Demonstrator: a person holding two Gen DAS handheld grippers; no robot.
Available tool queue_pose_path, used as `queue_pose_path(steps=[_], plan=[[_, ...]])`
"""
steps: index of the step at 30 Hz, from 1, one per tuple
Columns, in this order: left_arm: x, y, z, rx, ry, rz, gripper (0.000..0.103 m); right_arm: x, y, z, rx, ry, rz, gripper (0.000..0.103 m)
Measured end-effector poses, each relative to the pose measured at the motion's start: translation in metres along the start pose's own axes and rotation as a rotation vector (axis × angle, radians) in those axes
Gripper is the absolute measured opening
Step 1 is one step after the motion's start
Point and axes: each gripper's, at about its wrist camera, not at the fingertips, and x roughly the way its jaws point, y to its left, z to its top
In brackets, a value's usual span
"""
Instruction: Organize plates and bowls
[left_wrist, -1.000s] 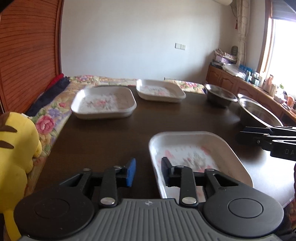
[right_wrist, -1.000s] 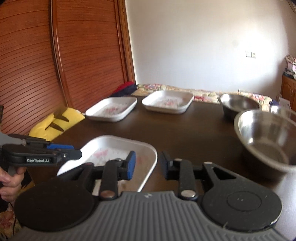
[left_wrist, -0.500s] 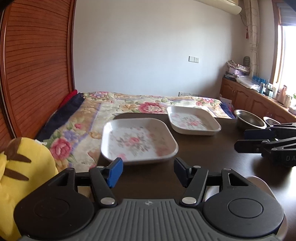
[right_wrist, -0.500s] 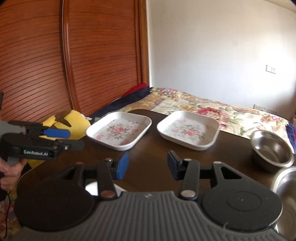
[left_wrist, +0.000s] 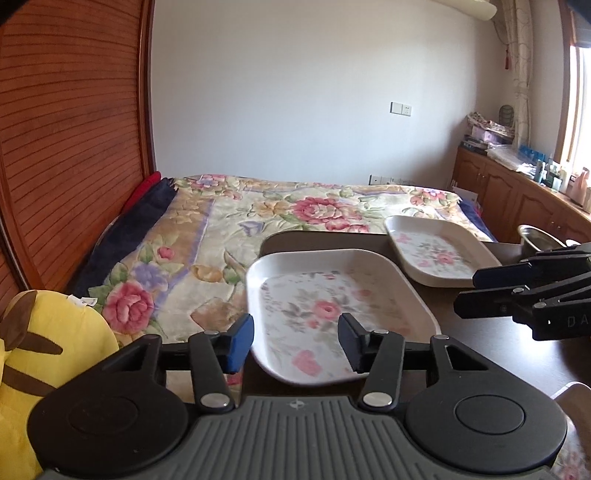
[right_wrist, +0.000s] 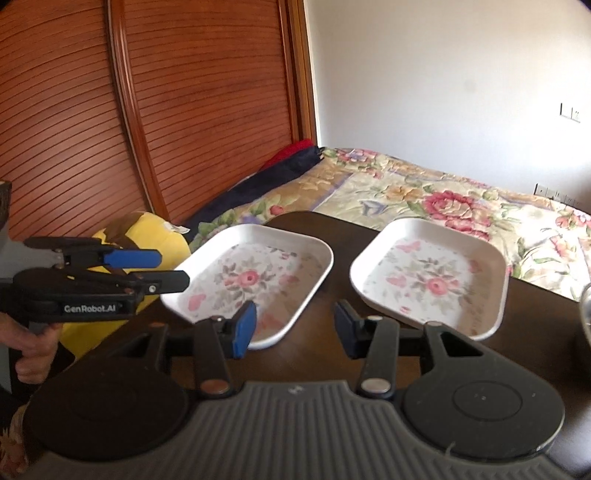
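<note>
Grippers: both over a dark wood table (right_wrist: 314, 354), neither holding anything.
Left gripper (left_wrist: 296, 343): jaws spread wide, empty; near edge of the left plate sits in the gap, no contact visible. In the right wrist view it shows at 9 o'clock, a hand (right_wrist: 31, 341) on its grip.
Right gripper (right_wrist: 293, 326): jaws spread wide, empty; aimed at the bare strip of table between the two plates. In the left wrist view it pokes in at 3 o'clock.
Left plate (right_wrist: 251, 280): white, square, floral print, flat on the table at the edge nearest the bed, at 11 o'clock from the right gripper.
Right plate (right_wrist: 432, 277): same pattern, beside the left one, small gap, not touching; at 1 o'clock from the right gripper.
Steel bowl (left_wrist: 537, 236): on the table past the right plate, 2 o'clock in the left wrist view, partly hidden.
Bed (left_wrist: 258, 221): floral cover, just beyond the table at 12 o'clock.
Yellow plush toy (left_wrist: 44, 354): 8 o'clock in the left wrist view, off the table.
</note>
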Motion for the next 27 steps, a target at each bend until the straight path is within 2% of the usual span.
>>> queue_pose_path(steps=[4, 11, 19, 25, 27], plan=[[0.013, 0.012, 0.003, -0.014, 0.012, 0.000, 0.049, 0.018, -0.002, 0.003, 0.013, 0.034, 0.008, 0.048], [0.033, 0.028, 0.005, -0.055, 0.043, -0.001, 0.038, 0.039, -0.002, 0.005, 0.016, 0.081, 0.015, 0.047], [0.047, 0.036, 0.002, -0.086, 0.064, -0.023, 0.034, 0.054, -0.004, 0.006, 0.009, 0.110, 0.012, 0.043], [0.051, 0.036, 0.003, -0.087, 0.072, -0.032, 0.025, 0.062, -0.003, 0.006, 0.009, 0.129, 0.020, 0.035], [0.052, 0.037, 0.004, -0.088, 0.072, -0.030, 0.018, 0.062, -0.003, 0.006, 0.008, 0.130, 0.024, 0.031]])
